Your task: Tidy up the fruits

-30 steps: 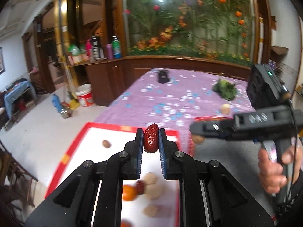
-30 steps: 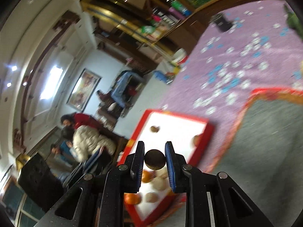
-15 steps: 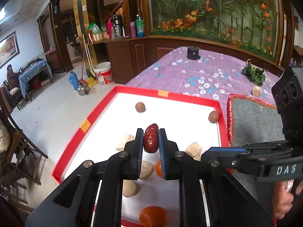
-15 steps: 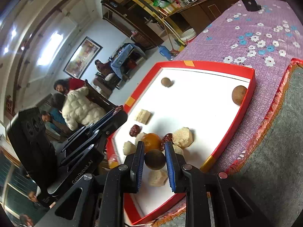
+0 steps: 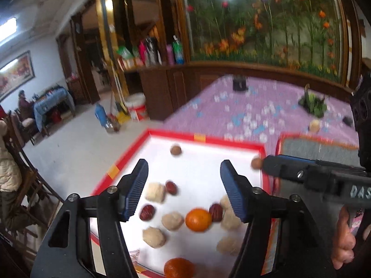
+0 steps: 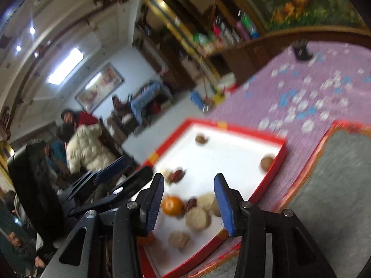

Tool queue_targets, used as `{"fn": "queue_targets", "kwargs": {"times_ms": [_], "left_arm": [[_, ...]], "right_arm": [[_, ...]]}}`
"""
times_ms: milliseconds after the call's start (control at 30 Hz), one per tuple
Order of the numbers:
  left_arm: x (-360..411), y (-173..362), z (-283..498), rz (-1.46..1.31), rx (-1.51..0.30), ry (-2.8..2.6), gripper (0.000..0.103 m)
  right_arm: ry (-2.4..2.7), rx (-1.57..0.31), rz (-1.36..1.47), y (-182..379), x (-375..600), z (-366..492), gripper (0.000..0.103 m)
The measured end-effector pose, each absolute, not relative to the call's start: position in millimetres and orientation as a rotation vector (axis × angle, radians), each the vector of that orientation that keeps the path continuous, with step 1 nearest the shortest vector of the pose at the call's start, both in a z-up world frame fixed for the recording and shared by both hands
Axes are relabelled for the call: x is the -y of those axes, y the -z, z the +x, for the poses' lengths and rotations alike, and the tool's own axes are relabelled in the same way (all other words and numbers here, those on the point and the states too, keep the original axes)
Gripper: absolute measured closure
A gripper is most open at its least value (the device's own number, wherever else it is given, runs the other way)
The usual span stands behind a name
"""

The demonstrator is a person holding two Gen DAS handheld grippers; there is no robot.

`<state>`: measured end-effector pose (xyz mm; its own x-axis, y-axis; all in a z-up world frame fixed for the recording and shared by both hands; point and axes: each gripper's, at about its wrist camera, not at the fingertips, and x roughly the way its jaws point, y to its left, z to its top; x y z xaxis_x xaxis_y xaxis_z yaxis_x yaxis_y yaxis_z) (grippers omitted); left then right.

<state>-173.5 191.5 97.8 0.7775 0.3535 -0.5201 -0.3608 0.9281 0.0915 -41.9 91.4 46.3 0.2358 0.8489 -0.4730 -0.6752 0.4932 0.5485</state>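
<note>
A red-rimmed white tray [image 5: 229, 141] [image 6: 281, 153] holds several fruits: an orange [image 5: 198, 220] [image 6: 172, 205], red dates [image 5: 171, 187] [image 6: 176, 175], pale lumpy pieces [image 5: 154, 236] [image 6: 197, 217] and small brown round fruits [image 5: 175, 150] [image 6: 266, 163]. My left gripper [image 5: 184, 188] is open and empty above the tray's near half. My right gripper [image 6: 189, 202] is open and empty above the fruit cluster; its finger also shows in the left wrist view [image 5: 285, 165] at the tray's right edge.
The tray sits on a purple flowered tablecloth [image 5: 245, 113] [image 6: 308, 92]. A grey mat with red edging [image 5: 317, 148] [image 6: 336, 180] lies right of the tray. A dark cup [image 5: 240, 83], a green item [image 5: 313, 103] and one pale fruit [image 5: 314, 125] lie farther back.
Both grippers opened. The left let go of the red date and the right let go of the dark round fruit; both are now empty over the tray.
</note>
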Motion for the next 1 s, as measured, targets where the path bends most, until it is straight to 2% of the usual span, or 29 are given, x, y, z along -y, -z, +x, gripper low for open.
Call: {"fn": "queue_targets", "kwargs": {"times_ms": [200,467,1000], "left_arm": [[-184,-146,-202,-0.089,-0.437,-0.456,0.011],[-177,-157,-201,-0.096,-0.453,-0.471,0.011],[-180,-153,-213,-0.093,-0.449,-0.608,0.011]], "right_arm": [[-0.968,-0.623,0.235,-83,-54,-52,0.058],[-0.908,-0.441,0.205,-119,-18,-86,0.051],[-1.007,-0.406,0.029,-101,-53,-138,0.046]]}}
